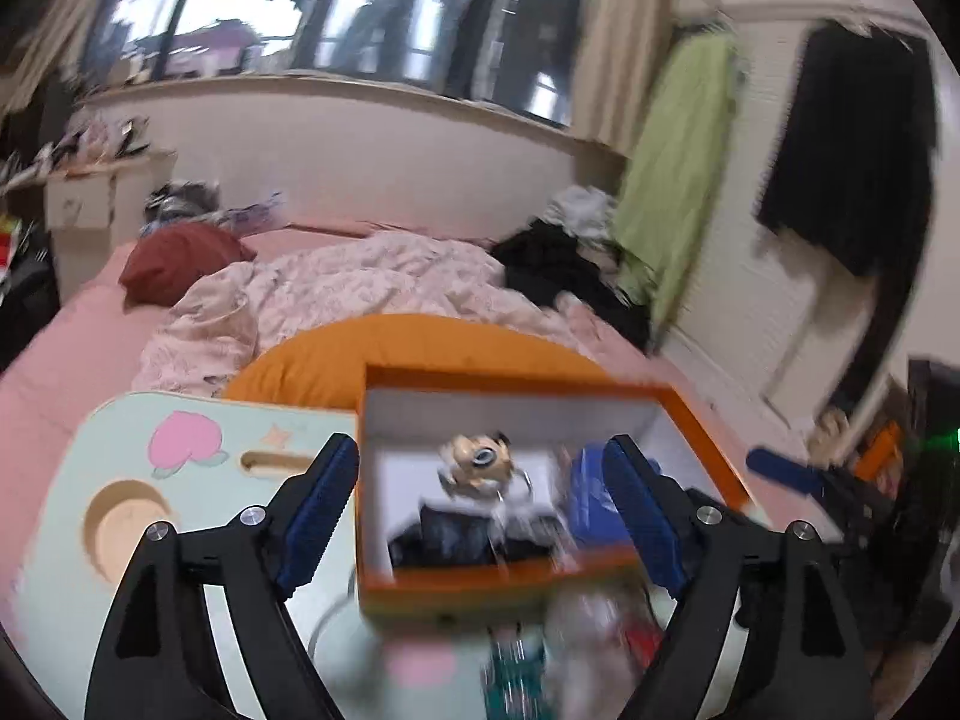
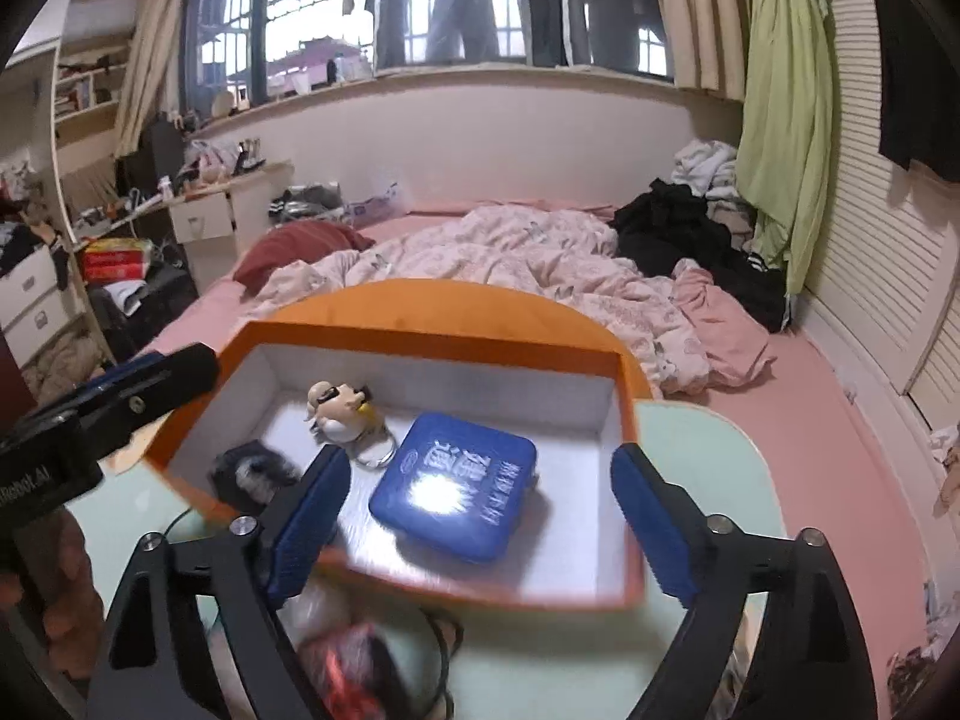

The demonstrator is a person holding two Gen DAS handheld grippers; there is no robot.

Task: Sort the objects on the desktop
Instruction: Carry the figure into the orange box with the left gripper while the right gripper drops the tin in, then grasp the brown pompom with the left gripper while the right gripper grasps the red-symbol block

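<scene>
Right wrist alone: blue tin's (image 2: 454, 487) lettering.

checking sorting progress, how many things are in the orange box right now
3: a cartoon keychain figure near the back wall, a blue tin in the middle, and a black object at the left. Smaller items may be hidden.

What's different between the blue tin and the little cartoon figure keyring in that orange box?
The blue tin is flat, rectangular and glossy, with white lettering and glare on its lid; the figure keyring is small, rounded and cream-coloured, with a metal ring attached. The tin lies nearer the box's middle, the keyring toward the back left. Both rest on the white floor of the orange box, untouched by either gripper.
</scene>
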